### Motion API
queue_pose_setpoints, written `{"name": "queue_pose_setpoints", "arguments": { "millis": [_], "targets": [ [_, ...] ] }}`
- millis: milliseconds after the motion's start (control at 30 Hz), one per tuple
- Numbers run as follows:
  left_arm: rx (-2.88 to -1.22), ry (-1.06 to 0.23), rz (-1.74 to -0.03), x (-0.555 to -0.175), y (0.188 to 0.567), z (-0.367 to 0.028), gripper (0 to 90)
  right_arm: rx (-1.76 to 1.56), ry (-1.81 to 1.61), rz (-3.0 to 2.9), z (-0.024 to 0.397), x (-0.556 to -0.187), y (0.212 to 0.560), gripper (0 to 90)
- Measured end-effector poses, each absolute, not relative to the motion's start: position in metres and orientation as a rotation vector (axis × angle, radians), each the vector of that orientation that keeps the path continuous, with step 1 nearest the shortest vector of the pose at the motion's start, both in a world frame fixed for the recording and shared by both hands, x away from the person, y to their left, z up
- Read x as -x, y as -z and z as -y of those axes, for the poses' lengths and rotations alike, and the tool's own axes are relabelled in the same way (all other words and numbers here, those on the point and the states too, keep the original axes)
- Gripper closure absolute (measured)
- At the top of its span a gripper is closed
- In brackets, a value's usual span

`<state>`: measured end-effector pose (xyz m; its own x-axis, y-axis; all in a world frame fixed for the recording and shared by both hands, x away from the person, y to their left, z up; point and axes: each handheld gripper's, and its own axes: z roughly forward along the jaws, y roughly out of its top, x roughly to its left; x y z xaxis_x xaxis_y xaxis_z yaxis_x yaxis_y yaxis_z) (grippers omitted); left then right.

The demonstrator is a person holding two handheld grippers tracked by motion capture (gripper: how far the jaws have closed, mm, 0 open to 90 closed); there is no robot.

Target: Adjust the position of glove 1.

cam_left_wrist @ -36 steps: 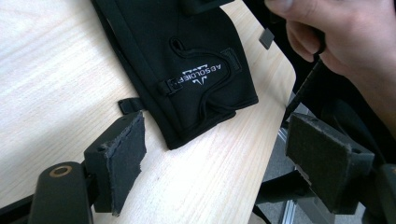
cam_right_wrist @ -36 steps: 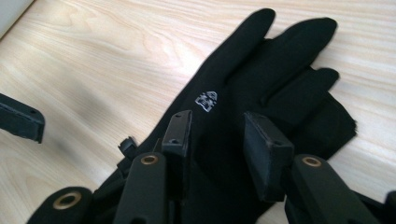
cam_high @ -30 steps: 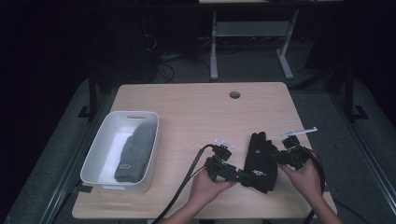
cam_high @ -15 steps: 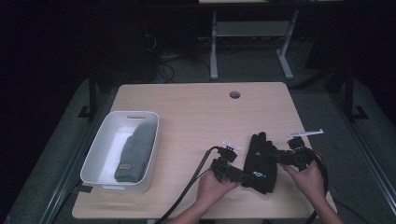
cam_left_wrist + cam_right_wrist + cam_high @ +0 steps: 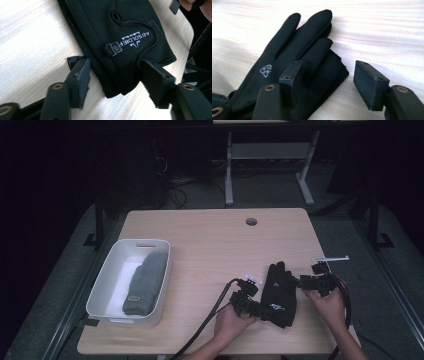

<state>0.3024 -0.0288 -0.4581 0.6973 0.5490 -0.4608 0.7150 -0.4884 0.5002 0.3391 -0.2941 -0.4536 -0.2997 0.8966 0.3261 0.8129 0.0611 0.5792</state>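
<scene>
Black gloves (image 5: 279,293) stacked flat on table (image 5: 210,245) near front right. Soft, light, floppy; pinch cuff edge. Left tongs (image 5: 113,77) closing astride cuff, not gripping. Right tongs (image 5: 325,82) opening, one pad over fingertips, holding nothing.

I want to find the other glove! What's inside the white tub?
A grey knitted fabric item with a small label lies inside the white plastic tub, along its right side. Whatever is under it is covered.

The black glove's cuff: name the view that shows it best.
The left gripper view: the black glove's cuff lies close up, with white lettering and clip sharp. The high view shows the cuff small and dark; the right gripper view shows the glove's finger end.
</scene>
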Motion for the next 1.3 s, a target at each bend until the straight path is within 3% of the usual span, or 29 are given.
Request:
{"name": "queue_pose_setpoints", "arguments": {
  "millis": [233, 467, 533, 767, 1300],
  "targets": [
    [-2.305, 0.209, -0.893, -0.301, 0.456, 0.040, 60.7, -1.786, -1.050, -2.244, 0.292, -0.344, 0.462, 49.1],
    [-2.297, 0.249, -0.895, -0.306, 0.458, 0.039, 74.4, -1.814, -1.118, -2.250, 0.293, -0.344, 0.465, 62.3],
    [-2.283, 0.280, -0.900, -0.308, 0.460, 0.036, 76.9, -1.843, -1.167, -2.250, 0.296, -0.344, 0.467, 69.9],
    [-2.246, 0.308, -0.908, -0.308, 0.459, 0.029, 79.9, -1.900, -1.250, -2.244, 0.299, -0.344, 0.467, 74.4],
    [-2.196, 0.310, -0.930, -0.307, 0.449, 0.003, 80.2, -1.961, -1.446, -2.210, 0.288, -0.347, 0.457, 74.7]
  ]
}}
